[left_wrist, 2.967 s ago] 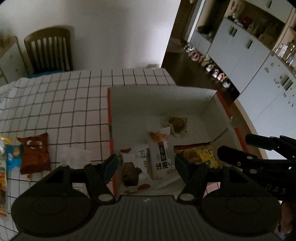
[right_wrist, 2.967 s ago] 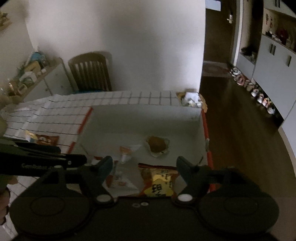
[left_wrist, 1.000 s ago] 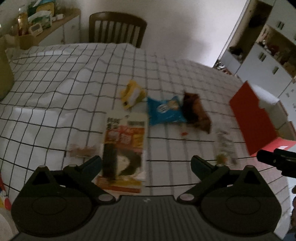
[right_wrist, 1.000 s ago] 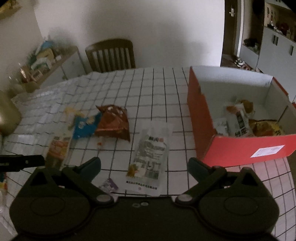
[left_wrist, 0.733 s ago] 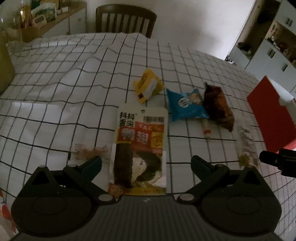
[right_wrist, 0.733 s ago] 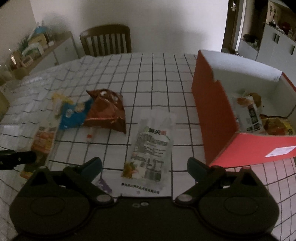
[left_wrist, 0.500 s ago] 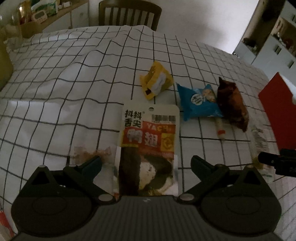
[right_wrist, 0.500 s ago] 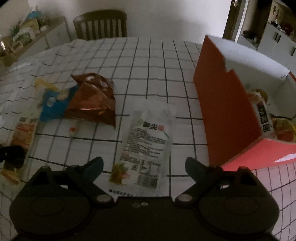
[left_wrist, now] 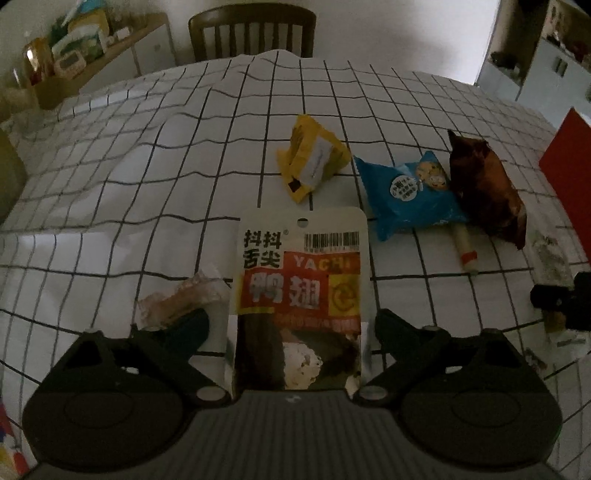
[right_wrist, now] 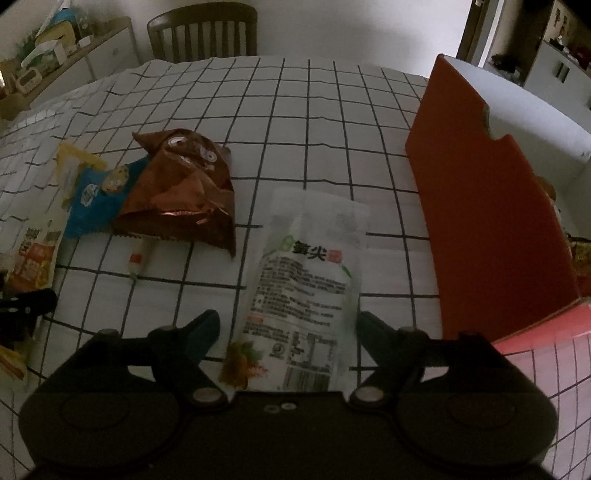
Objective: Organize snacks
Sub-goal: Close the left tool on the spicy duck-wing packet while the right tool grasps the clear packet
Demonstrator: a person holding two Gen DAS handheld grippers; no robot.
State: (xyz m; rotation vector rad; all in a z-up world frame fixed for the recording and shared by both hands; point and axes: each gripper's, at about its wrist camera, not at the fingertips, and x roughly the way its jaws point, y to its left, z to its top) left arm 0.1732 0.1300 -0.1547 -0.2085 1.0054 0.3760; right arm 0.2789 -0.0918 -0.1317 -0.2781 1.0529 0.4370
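My left gripper (left_wrist: 291, 325) is open, low over the table, its fingers either side of a flat red-and-white snack pack (left_wrist: 299, 295). My right gripper (right_wrist: 288, 328) is open, its fingers either side of a clear white bamboo-shoot pack (right_wrist: 306, 288). Beyond lie a yellow pack (left_wrist: 312, 162), a blue pack (left_wrist: 406, 195), a brown bag (right_wrist: 181, 192) and a small sausage stick (left_wrist: 465, 247). A small clear wrapper (left_wrist: 181, 295) lies by my left finger. The red box (right_wrist: 491, 206) stands at the right with snacks inside.
The table has a white grid-pattern cloth (left_wrist: 184, 147). A wooden chair (right_wrist: 203, 29) stands at the far side. A sideboard with clutter (left_wrist: 74, 48) is at the back left. White cabinets (right_wrist: 561, 74) line the right wall.
Both grippers left the box, swung left over the table and lowered. The left one closed in on the red-and-white pack, the right one on the clear pack. Both stay open.
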